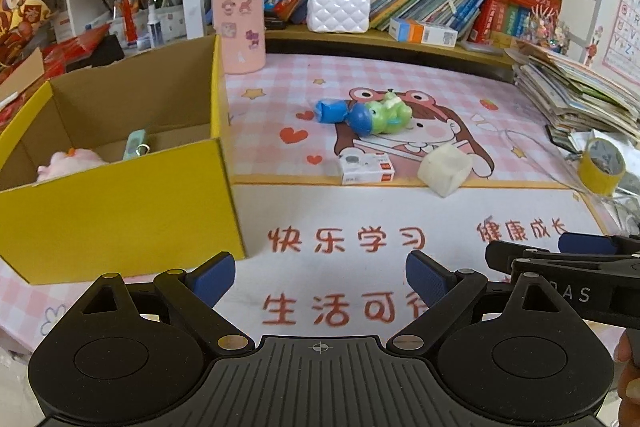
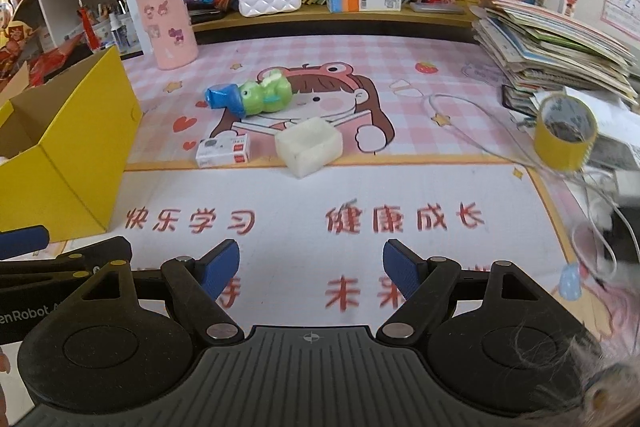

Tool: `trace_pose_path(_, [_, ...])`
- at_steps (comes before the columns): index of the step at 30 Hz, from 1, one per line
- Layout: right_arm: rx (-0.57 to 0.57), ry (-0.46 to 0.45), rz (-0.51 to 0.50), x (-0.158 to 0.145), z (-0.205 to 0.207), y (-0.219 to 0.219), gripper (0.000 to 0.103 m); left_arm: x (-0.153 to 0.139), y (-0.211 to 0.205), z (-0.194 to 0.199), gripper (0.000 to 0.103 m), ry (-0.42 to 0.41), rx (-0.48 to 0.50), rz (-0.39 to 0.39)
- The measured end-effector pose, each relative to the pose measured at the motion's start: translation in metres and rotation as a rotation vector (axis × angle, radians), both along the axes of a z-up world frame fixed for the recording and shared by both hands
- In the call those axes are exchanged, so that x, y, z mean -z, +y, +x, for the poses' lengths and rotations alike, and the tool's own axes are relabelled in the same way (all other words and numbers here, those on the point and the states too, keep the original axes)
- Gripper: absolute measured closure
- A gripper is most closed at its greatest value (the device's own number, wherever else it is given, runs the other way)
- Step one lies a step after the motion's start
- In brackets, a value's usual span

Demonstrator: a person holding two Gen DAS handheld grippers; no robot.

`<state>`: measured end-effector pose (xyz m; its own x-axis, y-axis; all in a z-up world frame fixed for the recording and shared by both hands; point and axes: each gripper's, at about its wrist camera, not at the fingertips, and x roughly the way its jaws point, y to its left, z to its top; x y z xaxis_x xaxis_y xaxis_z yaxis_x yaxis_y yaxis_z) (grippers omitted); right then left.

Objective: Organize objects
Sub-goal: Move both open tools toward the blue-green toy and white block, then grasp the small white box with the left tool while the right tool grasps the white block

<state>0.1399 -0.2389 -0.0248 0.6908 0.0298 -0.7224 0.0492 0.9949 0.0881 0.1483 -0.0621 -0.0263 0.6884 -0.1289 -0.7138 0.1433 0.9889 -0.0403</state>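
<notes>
Both grippers' jaws gape wide and empty over the tabletop [image 2: 360,195]; frog toy [image 2: 266,95], staple box [image 2: 224,151], white block [image 2: 308,145] ahead, yellow box [image 1: 120,211] left

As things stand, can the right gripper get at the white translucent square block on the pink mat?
Probably yes: the right gripper is open and empty, and only bare mat lies between it and the white block.

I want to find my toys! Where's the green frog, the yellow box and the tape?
green frog [image 2: 266,95], right wrist view, its body.
yellow box [image 1: 120,203], left wrist view, front wall.
tape [image 2: 562,143], right wrist view, outer side.
</notes>
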Motion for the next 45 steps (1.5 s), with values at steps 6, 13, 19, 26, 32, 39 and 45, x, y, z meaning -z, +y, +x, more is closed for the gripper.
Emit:
trace_pose_path(6, [-0.035,-0.001,0.01,0.0,0.02,-0.011,0.026,0.0,-0.013,0.011,0.009,-0.009,-0.025,0.021])
trace_pose_path(13, [-0.08,-0.021,0.022,0.0,0.038,-0.019,0.026,-0.002,-0.02,0.024,0.009,-0.017,-0.075,0.028])
trace_pose_path(19, [-0.104,-0.025,0.032,0.005,0.052,-0.026,0.026,0.001,-0.024,0.032,0.009,-0.02,-0.096,0.029])
trace_pose_path(26, [-0.149,-0.036,0.017,0.015,0.08,-0.03,0.027,0.006,-0.026,0.045,0.009,0.002,-0.122,0.027])
trace_pose_path(32, [-0.217,-0.018,-0.002,0.028,0.111,-0.029,0.027,0.01,-0.031,0.058,0.009,0.021,-0.127,0.036])
trace_pose_path(39, [-0.313,0.022,-0.02,0.047,0.137,-0.026,0.032,0.013,-0.038,0.067,0.009,0.039,-0.124,0.044])
trace_pose_path(45, [-0.32,-0.003,-0.005,0.042,0.141,-0.034,0.057,0.018,-0.047,0.075,0.01,0.057,-0.106,0.048])
